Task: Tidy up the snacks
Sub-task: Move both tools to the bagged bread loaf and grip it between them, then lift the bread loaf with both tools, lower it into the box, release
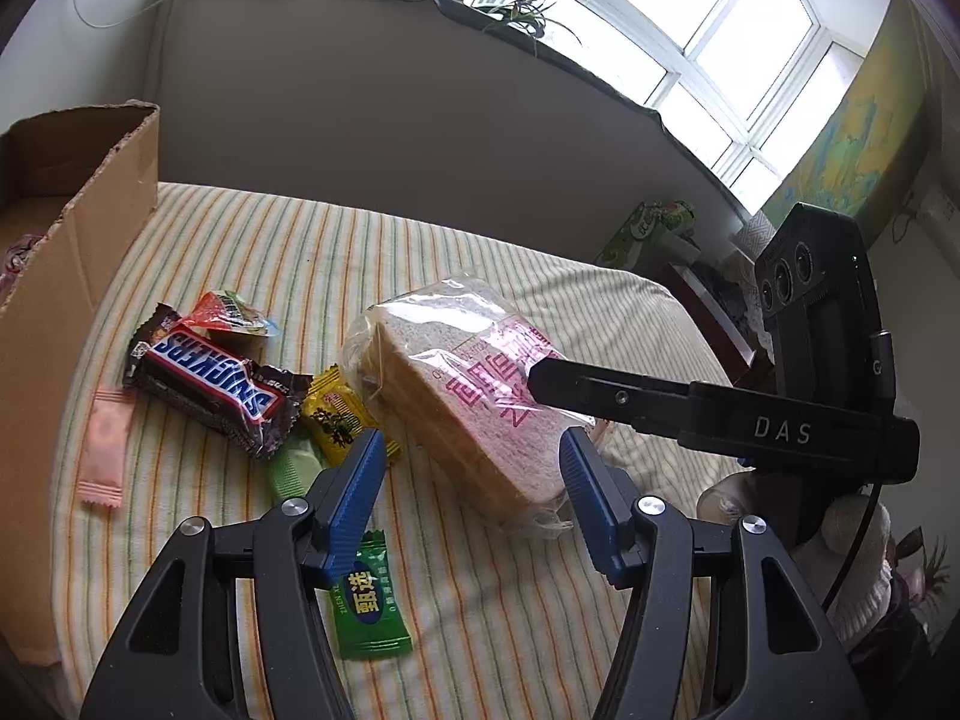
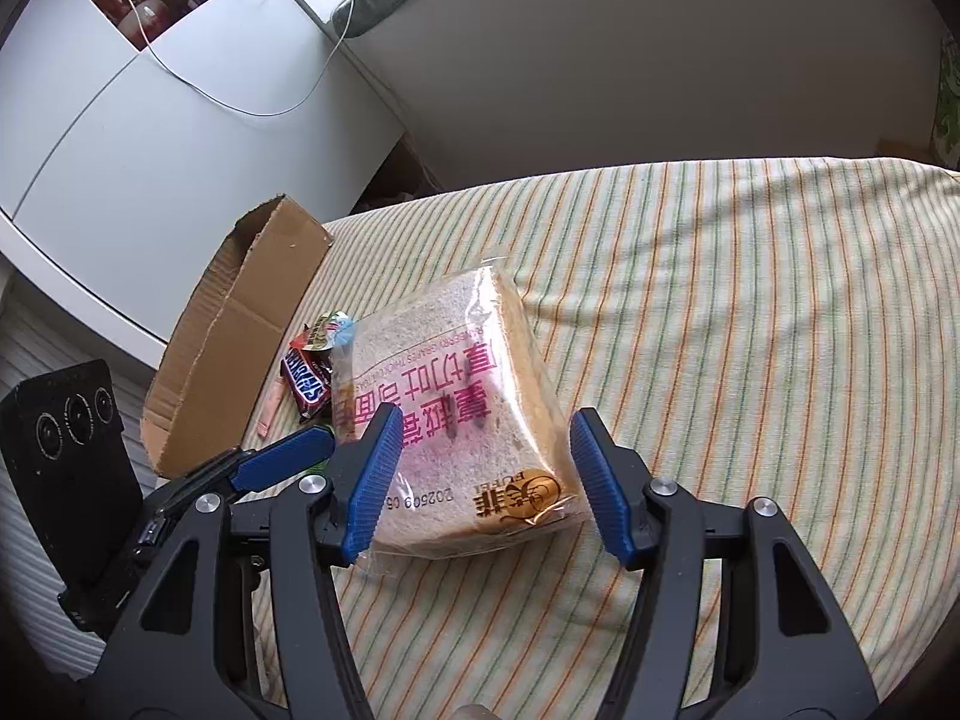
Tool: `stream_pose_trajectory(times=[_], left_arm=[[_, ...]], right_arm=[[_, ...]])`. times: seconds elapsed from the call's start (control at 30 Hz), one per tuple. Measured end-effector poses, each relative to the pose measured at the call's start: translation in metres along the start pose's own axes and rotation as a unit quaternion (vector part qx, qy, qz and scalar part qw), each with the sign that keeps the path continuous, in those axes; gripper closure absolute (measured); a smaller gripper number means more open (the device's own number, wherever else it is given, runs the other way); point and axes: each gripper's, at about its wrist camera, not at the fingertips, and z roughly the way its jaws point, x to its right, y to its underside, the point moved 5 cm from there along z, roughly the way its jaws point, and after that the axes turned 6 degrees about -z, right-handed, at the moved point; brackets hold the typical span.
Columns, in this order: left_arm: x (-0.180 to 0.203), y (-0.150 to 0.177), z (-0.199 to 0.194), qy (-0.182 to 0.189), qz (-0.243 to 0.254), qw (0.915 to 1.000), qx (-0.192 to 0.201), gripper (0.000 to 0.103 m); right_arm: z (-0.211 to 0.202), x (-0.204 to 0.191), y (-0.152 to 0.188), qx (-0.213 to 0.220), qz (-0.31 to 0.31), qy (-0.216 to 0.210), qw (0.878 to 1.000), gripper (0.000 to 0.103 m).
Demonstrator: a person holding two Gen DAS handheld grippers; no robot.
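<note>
Bed (image 1: 252,228) covered in a soft cloth with thin orange and green stripes; it carries all the items.

Count:
- One bread pack (image 2: 456,420): square sliced toast in clear crinkled plastic with pink print, lying flat near the middle of the bed.
- One Snickers bar (image 1: 210,384): glossy brown wrapper, oblong, left of the bread.
- One red-and-green jelly cup (image 1: 231,312), just behind the bar, touching it.
- One yellow candy (image 1: 339,414), foil pillow shape, between bar and bread.
- One dark green candy (image 1: 369,606), flat sachet with crimped ends, near edge of the bed.
- One pale green sachet (image 1: 294,468), partly under the bar.
- One pink sachet (image 1: 108,444), matte, flat, beside the box.
- One cardboard box (image 1: 54,300): corrugated, open-topped, torn rim, at the bed's left side.

Left gripper (image 1: 474,474): ribbed blue pads spread, bread corner between them, no contact seen. Right gripper (image 2: 486,468): spread, straddling the bread's near edge; whether its pads touch the wrap I cannot tell.
</note>
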Motion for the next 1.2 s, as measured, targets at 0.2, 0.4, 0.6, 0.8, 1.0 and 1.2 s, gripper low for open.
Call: stream_pose_trajectory(times=[0.2, 0.4, 0.6, 0.8, 1.0, 1.2], left_arm=[[0.001, -0.001, 0.006, 0.001, 0.006, 1.0000, -0.002, 0.059], [0.006, 0.000, 0.005, 0.005, 0.021, 0.9998, -0.002, 0.063], [0.008, 0.001, 0.006, -0.002, 0.037, 0.9993, -0.001, 0.063], [0.012, -0.001, -0.004, 0.000, 0.051, 0.9986, 0.009, 0.064], [0.015, -0.006, -0.024, 0.005, 0.059, 0.9977, 0.033, 0.064], [0.008, -0.016, -0.057, 0.002, 0.062, 0.9953, 0.075, 0.064]], right_arm=[[0.006, -0.002, 0.003, 0.004, 0.008, -0.013, 1.000, 0.045], [-0.002, -0.001, 0.009, 0.004, 0.023, -0.018, 1.000, 0.054], [-0.002, -0.008, 0.013, 0.001, 0.021, -0.001, 1.000, 0.055], [-0.010, -0.016, 0.016, 0.010, 0.025, 0.000, 1.000, 0.056], [-0.026, -0.032, 0.010, 0.026, 0.019, -0.007, 0.999, 0.056], [-0.034, -0.065, -0.005, 0.040, -0.005, -0.019, 0.999, 0.056]])
